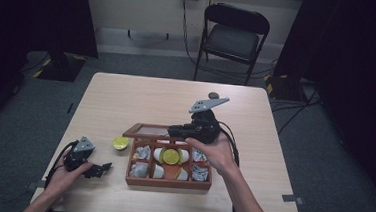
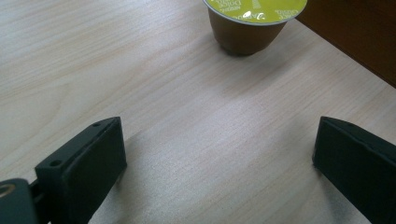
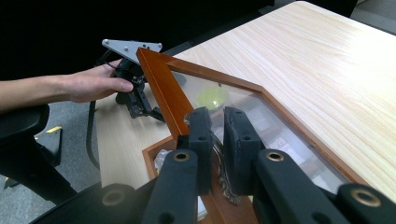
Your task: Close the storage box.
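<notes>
Right gripper [image 3: 215,122] clamped on box lid [image 3: 161,84] — lid raised, tilted.

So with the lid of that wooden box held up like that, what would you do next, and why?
Probably bring the left gripper forward onto the yellow-topped capsule. Its jaws stand open with nothing between them, and the capsule sits alone on the table just ahead, beside the wooden box. The right gripper is shut on the lid's metal clasp, holding the glass lid raised.

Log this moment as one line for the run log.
right gripper: shut on box lid, lid raised | left gripper: open, on table | capsule: beside box
</notes>
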### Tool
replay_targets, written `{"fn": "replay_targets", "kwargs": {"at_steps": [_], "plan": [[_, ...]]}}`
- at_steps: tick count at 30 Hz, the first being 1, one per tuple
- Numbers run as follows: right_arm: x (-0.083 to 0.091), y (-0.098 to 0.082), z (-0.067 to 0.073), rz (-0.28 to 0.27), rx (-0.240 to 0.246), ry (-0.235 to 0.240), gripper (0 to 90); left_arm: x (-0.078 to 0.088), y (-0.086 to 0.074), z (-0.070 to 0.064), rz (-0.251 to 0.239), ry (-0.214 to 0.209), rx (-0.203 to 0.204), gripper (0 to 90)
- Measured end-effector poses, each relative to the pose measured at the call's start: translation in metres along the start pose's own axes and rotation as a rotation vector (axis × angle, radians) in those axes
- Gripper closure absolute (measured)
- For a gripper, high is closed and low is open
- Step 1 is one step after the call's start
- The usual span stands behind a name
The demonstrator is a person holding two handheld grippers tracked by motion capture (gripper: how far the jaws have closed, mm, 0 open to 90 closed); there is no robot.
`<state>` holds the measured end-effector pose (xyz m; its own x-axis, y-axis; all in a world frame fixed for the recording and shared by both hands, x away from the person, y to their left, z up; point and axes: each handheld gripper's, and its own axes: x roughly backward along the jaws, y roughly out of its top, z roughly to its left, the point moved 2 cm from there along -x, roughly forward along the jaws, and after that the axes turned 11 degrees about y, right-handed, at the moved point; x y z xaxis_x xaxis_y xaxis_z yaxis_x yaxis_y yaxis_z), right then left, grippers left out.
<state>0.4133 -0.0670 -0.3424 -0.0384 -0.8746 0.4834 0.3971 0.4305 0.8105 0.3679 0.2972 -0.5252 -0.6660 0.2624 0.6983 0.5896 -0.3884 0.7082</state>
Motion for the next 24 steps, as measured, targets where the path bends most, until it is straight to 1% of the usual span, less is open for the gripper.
{"fn": "replay_targets", "kwargs": {"at_steps": [5,24], "plan": [[0.0,-0.0008,0.0002,-0.003,0.002,0.001,82.1,0.0,0.0,0.0,0.0,0.0,0.0,2.0],[-0.0032,-0.0074,0.0044,0.03,0.016,0.013,82.0,0.0,0.0,0.0,0.0,0.0,0.0,2.0]]}}
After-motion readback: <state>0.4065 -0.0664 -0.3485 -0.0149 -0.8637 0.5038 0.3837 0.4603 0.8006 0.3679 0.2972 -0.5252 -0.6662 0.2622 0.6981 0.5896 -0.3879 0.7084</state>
